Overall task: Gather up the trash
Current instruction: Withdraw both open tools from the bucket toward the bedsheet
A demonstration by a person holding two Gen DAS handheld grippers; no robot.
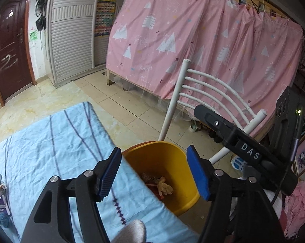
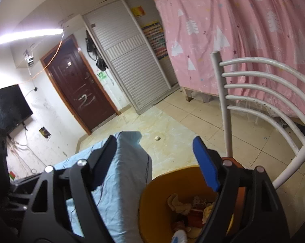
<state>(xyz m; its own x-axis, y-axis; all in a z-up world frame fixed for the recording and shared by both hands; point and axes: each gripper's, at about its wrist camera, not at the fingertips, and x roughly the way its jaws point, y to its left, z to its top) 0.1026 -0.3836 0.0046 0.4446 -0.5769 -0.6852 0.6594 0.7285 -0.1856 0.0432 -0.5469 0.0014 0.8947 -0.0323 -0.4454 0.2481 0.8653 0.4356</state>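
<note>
Crumpled trash point(image 1: 164, 186) in yellow bin point(image 1: 152, 154)

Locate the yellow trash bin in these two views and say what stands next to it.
The yellow trash bin sits on the floor at bottom centre of both wrist views, tucked against the blue-clothed table with the white chair just behind it.

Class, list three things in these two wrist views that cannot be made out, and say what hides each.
1. Bottom of the yellow bin, right wrist view: cut by the lower edge and the right gripper.
2. Small pale lump on the floor, right wrist view: too small to identify.
3. Items at the blue cloth's left edge, left wrist view: cropped by the lens rim.
</note>
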